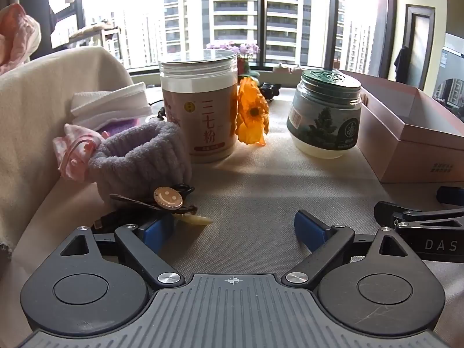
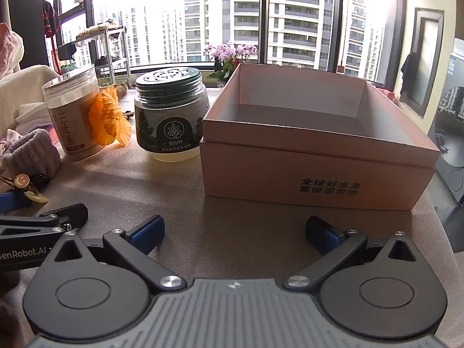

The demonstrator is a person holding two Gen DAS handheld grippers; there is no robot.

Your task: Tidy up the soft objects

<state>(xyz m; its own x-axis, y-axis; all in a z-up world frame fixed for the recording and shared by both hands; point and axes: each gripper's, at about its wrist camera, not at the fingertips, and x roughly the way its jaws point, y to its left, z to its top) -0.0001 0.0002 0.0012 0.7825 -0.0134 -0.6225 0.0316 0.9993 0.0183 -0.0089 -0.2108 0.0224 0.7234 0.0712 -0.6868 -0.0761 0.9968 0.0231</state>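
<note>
1. Left gripper (image 1: pixel 233 229): jaws spread wide, nothing between them, only bare tablecloth (image 1: pixel 261 179). Right gripper (image 2: pixel 233 230): likewise wide apart and empty.
2. Only in the left wrist view: folded white cloth (image 1: pixel 111 103) at 10 o'clock, with a purple layer beneath, resting on cream fabric (image 1: pixel 37 101); pink gingham scrap (image 1: pixel 72 150) tucked just beside the lilac fleece band (image 1: pixel 142 156).
3. Only in the right wrist view: the full open pink box (image 2: pixel 319 174) at 1 o'clock, inside bare, printed characters on its front wall.
4. In both: tall labelled jar (image 1: pixel 200 107), orange flower (image 1: pixel 250 113) touching it, green-lidded jar (image 1: pixel 326 113) well apart to the right.
5. Fleece band at 10 o'clock from the left gripper, standing on edge, its loop opening facing up, long axis running roughly 8 to 2 o'clock. Smiley charm (image 1: pixel 168 197) with dark cord leaning against its near side.
6. Cut off or unclear: band clipped by the left edge in the right wrist view; box clipped at the right in the left wrist view; cord tangle under the left finger hard to make out.
</note>
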